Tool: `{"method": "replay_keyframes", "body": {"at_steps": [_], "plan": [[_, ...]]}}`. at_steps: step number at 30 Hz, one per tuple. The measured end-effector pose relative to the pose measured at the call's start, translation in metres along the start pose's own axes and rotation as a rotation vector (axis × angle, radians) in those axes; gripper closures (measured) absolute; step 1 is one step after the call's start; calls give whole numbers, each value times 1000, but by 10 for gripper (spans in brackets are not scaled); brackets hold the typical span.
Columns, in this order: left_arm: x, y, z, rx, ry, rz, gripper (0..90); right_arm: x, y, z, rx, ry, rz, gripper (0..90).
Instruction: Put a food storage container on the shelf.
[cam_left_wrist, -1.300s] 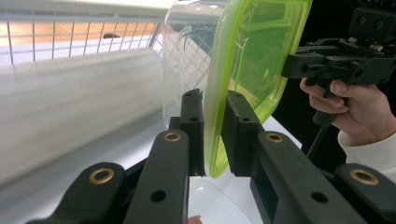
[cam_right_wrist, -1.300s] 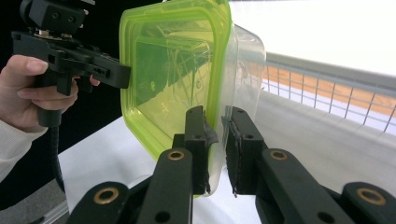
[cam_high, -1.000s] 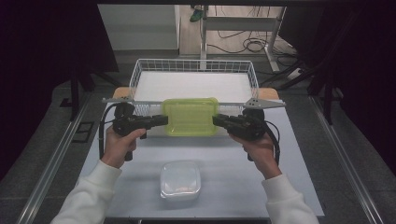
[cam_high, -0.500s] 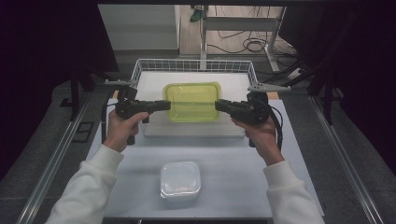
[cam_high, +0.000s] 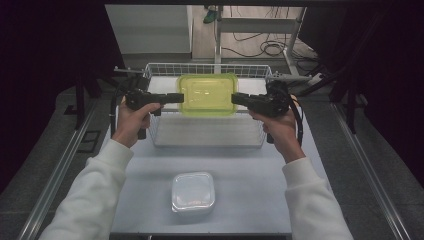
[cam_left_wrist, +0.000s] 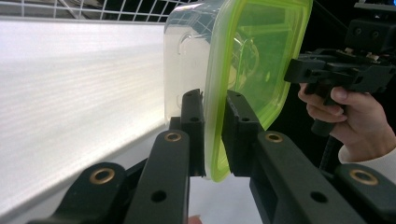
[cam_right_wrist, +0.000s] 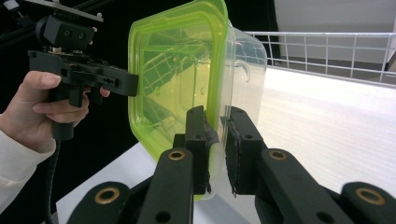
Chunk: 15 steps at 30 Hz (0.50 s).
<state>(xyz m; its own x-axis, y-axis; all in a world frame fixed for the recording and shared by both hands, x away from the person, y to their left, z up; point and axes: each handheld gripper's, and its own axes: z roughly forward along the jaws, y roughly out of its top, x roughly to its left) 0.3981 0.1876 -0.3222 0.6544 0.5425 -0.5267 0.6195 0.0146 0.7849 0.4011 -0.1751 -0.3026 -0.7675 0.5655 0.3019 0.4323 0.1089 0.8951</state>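
Green-lidded container (cam_high: 208, 94), a clear plastic box closed with a translucent lime lid, held in the air between the two tools above the white wire basket (cam_high: 207, 141) at the far half of the bench (cam_high: 250, 200). Left tool (cam_high: 176, 98): its jaws are pinched on the lid's rim at the container's left edge; in the left gripper view the pads (cam_left_wrist: 194, 126) press on either side of the green rim of the container (cam_left_wrist: 233, 60), the clear body on one side and the lid's face on the other. Right tool (cam_high: 238, 99): its jaws are likewise pinched on the rim at the opposite edge, as the right gripper view shows with the container (cam_right_wrist: 187, 70) clamped between its pads (cam_right_wrist: 198, 135). The container lies roughly level, lid uppermost, in the high view; whether its underside clears the basket's rim by much cannot be judged from that angle. A second container (cam_high: 193, 192), clear with a whitish lid, stands on the near part of the bench, well apart from the basket. Each hand grips its tool's handle, white sleeves entering from below
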Motion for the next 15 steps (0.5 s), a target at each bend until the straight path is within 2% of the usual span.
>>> {"method": "replay_keyframes", "body": {"at_steps": [8,15], "plan": [[9,16,9,22,0,-32,802,-10,10,4,8,-11,36,797],[17,24,16,49,14,-67,802,-22,12,11,26,-11,108,797]]}}
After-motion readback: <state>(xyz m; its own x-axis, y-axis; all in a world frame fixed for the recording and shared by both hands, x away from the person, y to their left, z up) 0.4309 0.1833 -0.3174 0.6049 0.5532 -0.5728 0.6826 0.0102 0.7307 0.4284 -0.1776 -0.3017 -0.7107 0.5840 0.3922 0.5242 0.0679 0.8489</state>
